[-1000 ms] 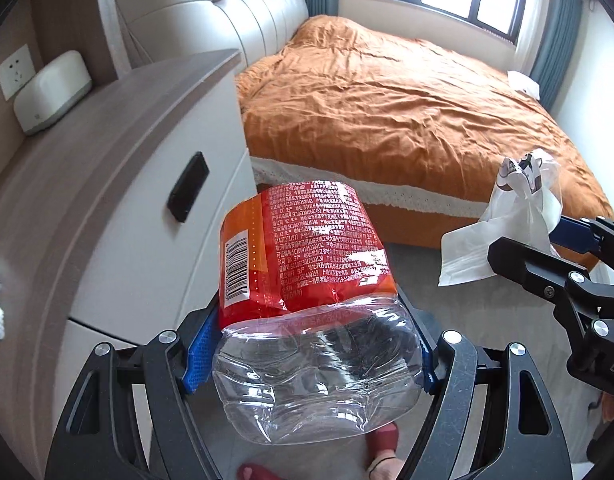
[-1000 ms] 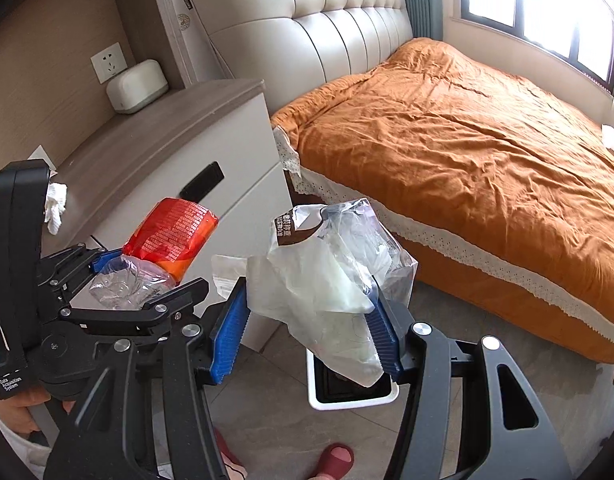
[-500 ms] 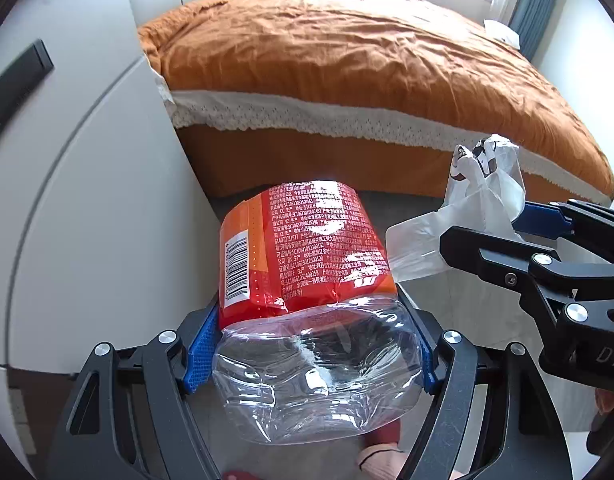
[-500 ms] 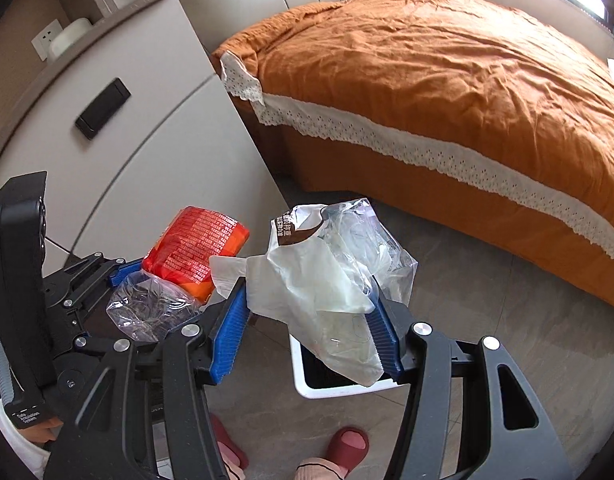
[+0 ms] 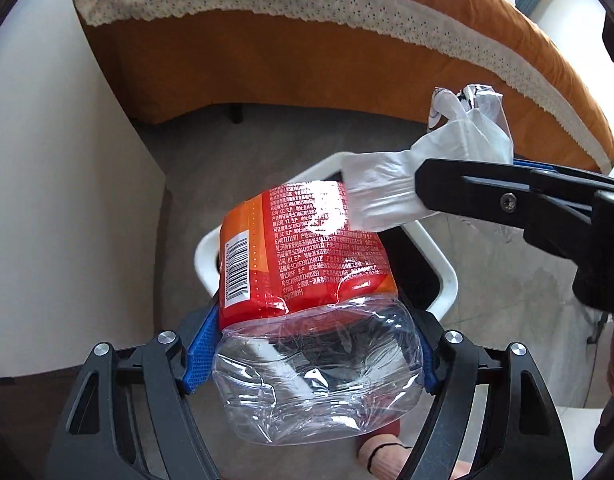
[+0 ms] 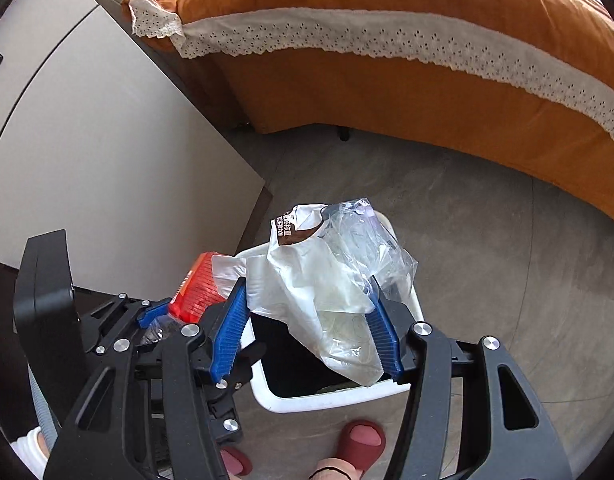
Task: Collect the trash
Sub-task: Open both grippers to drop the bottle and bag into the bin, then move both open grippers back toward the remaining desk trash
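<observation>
My left gripper (image 5: 307, 356) is shut on a crushed clear plastic bottle with a red-orange label (image 5: 307, 280) and holds it over the white-rimmed trash bin (image 5: 447, 276) on the floor. My right gripper (image 6: 311, 332) is shut on a bundle of white and clear plastic bags and wrappers (image 6: 327, 280), held above the same bin (image 6: 327, 400). The bundle also shows in the left wrist view (image 5: 459, 148), just right of the bottle. The bottle shows in the right wrist view (image 6: 195, 292), left of the bundle.
A white nightstand (image 5: 59, 200) stands to the left of the bin. The bed with the orange cover and lace trim (image 6: 427, 60) runs behind it. Grey floor (image 6: 507, 260) lies to the right. The person's feet in red slippers (image 6: 363, 436) are just below the bin.
Both grippers have tipped down and moved from nightstand height to above the trash bin. Each still holds its load.
</observation>
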A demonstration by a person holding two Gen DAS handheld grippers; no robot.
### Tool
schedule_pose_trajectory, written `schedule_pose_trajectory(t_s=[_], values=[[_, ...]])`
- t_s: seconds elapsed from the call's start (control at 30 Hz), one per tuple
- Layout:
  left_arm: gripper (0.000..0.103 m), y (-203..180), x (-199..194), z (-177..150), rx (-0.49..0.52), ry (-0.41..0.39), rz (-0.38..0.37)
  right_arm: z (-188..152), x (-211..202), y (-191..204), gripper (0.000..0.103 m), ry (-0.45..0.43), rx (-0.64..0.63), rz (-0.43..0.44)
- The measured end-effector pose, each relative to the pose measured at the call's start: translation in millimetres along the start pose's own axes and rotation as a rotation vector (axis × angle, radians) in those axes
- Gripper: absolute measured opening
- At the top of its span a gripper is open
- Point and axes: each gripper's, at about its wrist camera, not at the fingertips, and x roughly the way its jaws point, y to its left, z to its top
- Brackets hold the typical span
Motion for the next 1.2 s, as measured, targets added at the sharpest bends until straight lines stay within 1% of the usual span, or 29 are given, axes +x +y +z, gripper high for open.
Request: schedule_pose_trajectory(t_s=[0.03,0.07,0.13,0.2,0.27,0.43,0.57,0.73,0.93,1.03,1.2], values=[[0.089,0.7,6.4,-2.0,-0.003,0.009,-0.021,-1.7,7.2,-1.1,0.071,0.012,0.009,0.008],[0.098,3.8,9.8,-2.9,-0.013,0.007,-0.038,-4.0,14.0,-3.0,0.074,0.025,0.019,0.005],[0.098,8.4,14.8,-4.7,-0.041,-0.002,-0.053,-7.9,27.1,-9.7,0.092,0.056,0.049,0.001],[0.098,13.4,20.0,-6.3,-0.056,0.005,-0.057,-10.3,34.2,-15.4,0.098,0.071,0.074,0.002],[0.098,16.6,23.2,-8.4,-0.053,0.011,-0.038,-11.6,37.3,-17.9,0.098,0.076,0.087,0.003],[0.098,18.3,18.5,-11.6,-0.055,0.013,-0.021,-10.1,34.3,-9.9,0.098,0.077,0.059,-0.02],[0.098,19.3,5.0,-9.0,-0.057,0.009,-0.017,-3.0,29.0,-3.8,0.098,0.067,0.05,-0.026],[0.098,21.2,-19.6,-5.9,-0.062,0.002,-0.006,1.4,10.5,10.4,0.099,0.046,0.032,-0.033],[0.098,25.0,-71.9,0.7,-0.087,-0.034,0.002,7.6,-25.8,33.6,0.098,0.031,0.026,-0.043],[0.098,27.1,-104.0,6.6,-0.094,-0.05,0.015,10.9,-52.9,49.1,0.098,0.007,0.011,-0.05],[0.098,25.2,-167.7,18.0,-0.085,-0.113,0.026,16.5,-102.7,72.3,0.099,-0.045,0.011,-0.048]])
